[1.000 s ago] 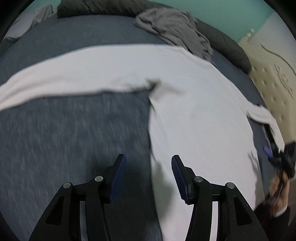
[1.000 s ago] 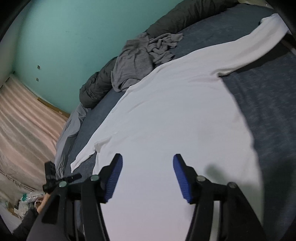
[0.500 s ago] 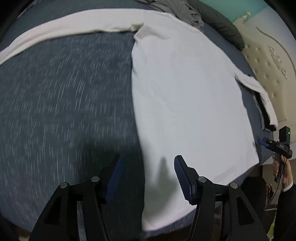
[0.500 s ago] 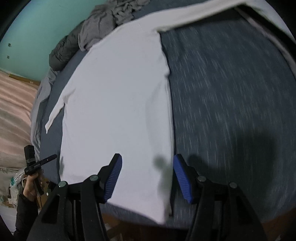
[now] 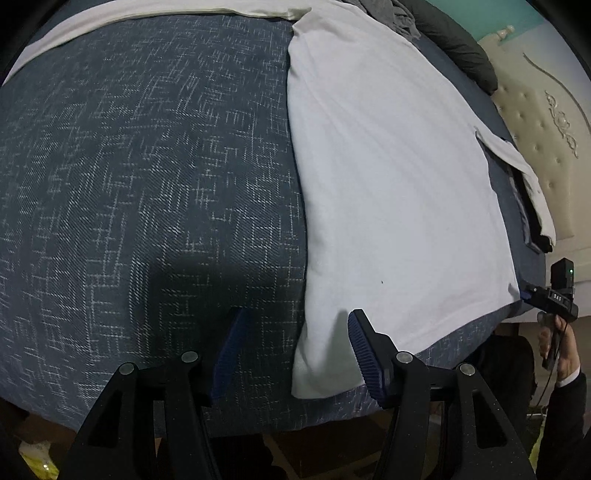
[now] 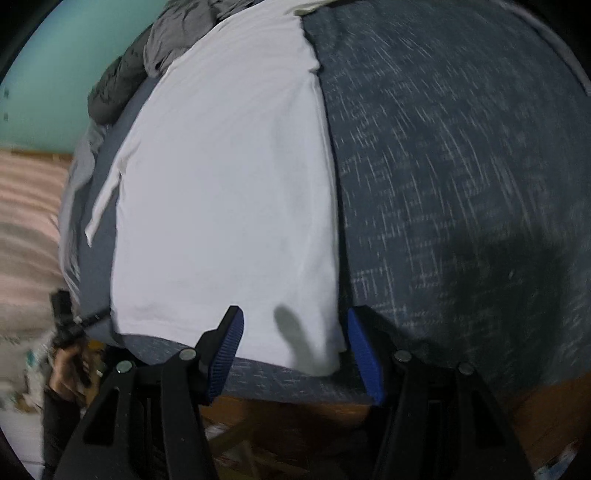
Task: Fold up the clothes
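A white long-sleeved shirt [image 5: 388, 184] lies flat on a dark blue bed cover [image 5: 147, 184]. My left gripper [image 5: 297, 321] is open just above the bed's near edge, and a hem corner of the shirt lies between its blue pads without being pinched. One sleeve [image 5: 129, 14] stretches across the far side. In the right wrist view my right gripper [image 6: 293, 321] is open too, and straddles a hem corner of the shirt [image 6: 229, 184]. Each view shows the other gripper small, held in a hand at the hem's far corner.
A heap of grey clothes [image 5: 388, 11] and a dark pillow [image 5: 465, 55] lie beyond the shirt. A padded cream headboard [image 5: 546, 129] stands at the right. A teal wall [image 6: 55, 74] is behind. The bed's edge drops to a wooden floor [image 6: 295, 424] under the grippers.
Both grippers have drawn back from over the shirt's middle to its hem at the bed's near edge. Both stayed open.
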The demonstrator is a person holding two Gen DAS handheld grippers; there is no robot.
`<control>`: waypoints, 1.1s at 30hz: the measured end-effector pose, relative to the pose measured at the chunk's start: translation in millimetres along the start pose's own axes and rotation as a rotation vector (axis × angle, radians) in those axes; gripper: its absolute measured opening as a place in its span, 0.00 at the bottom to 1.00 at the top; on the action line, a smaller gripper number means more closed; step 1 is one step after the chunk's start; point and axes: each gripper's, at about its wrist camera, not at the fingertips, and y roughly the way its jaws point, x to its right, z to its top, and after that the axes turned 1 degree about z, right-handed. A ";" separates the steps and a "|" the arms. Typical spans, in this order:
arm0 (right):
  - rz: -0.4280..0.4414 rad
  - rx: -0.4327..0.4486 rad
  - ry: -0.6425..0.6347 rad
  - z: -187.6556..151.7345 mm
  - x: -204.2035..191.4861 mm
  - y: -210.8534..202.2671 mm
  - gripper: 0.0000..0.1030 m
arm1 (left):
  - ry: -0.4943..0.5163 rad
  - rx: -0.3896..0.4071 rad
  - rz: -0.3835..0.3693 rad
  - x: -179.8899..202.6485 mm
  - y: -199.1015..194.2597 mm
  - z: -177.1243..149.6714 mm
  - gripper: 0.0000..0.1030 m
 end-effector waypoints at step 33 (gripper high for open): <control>-0.064 0.015 -0.205 -39.0 -12.1 -31.8 0.05 | 0.159 -0.028 0.040 12.0 -23.4 -34.6 0.01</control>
